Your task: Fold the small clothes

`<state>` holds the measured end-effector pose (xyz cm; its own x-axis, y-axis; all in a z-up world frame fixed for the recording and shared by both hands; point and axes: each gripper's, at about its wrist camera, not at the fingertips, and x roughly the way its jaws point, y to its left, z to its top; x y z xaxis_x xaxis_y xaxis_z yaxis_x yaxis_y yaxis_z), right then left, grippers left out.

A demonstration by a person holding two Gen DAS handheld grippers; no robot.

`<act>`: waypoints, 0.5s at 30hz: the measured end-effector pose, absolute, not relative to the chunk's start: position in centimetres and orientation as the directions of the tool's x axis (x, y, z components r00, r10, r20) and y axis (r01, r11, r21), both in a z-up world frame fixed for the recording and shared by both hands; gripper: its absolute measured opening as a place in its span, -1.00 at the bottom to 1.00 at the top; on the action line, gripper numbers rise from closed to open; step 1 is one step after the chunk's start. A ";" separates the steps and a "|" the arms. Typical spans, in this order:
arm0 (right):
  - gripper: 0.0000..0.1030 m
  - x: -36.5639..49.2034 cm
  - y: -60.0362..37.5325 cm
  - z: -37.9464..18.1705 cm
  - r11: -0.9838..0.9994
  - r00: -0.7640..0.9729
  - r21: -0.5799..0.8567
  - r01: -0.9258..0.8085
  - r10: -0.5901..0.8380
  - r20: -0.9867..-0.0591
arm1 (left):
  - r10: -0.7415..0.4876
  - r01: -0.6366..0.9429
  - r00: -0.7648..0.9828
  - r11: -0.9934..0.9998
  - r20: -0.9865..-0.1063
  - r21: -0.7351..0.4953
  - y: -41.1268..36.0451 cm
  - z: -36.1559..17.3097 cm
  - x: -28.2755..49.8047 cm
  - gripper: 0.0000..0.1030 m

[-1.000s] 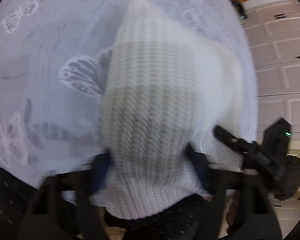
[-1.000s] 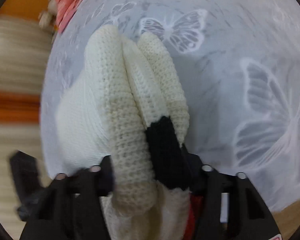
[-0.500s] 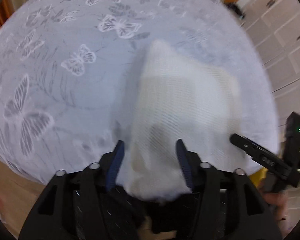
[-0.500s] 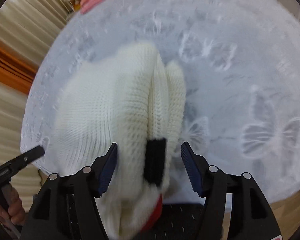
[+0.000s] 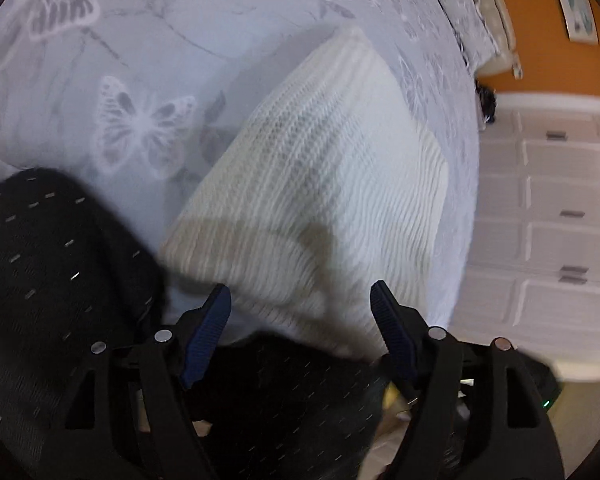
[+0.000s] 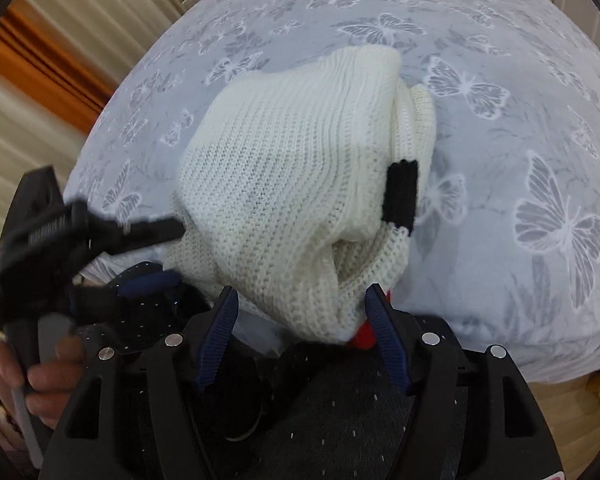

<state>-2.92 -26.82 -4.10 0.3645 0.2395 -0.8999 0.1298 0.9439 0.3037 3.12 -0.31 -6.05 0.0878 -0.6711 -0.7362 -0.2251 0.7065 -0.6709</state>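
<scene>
Cream knit is what we have in front of us — the small sweater (image 6: 296, 184) lies folded into a thick bundle on the butterfly bedspread (image 6: 540, 128), near the edge closest to us, a black cuff (image 6: 400, 192) showing on its right side and a bit of red peeping out at the near hem.

Both tools are free of it now. Our left gripper (image 5: 302, 312) has its fingers spread wide with nothing between them, and our right gripper (image 6: 304, 312) is just as wide open, empty, the bundle's near edge lying just beyond its tips.

The step in hand, as we read it, is letting go and backing off. To do that well we draw both tools straight back and slightly up, fingers kept wide, so no pad snags the loose knit and drags the top layer open.

Compared with half a second ago, the fingers have pulled back off the fabric — a second ago both were clamped on it. The bundle has settled flatter and the left view now looks at it more from the side.
</scene>
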 end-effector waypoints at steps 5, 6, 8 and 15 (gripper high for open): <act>-0.72 -2.1 -28.4 -3.1 0.871 0.398 0.458 0.176 0.362 -0.843 | -0.735 -0.312 0.101 0.616 -0.670 -0.723 1.3 -5.8 4.4 -1.00; -0.73 -2.4 -28.9 -2.4 0.847 0.427 0.500 0.177 0.392 -0.815 | -0.725 -0.286 0.134 0.624 -0.675 -0.727 2.1 -4.5 4.4 -1.00; -0.74 -3.4 -30.0 -1.6 0.819 0.454 0.544 0.182 0.420 -0.785 | -0.675 -0.210 0.182 0.683 -0.715 -0.699 3.6 -1.7 4.4 -1.00; -0.53 -3.6 -30.9 -5.8 0.828 0.364 0.488 0.277 0.380 -0.850 | -0.670 -0.256 0.005 0.716 -0.742 -0.649 2.6 -4.3 2.5 -0.05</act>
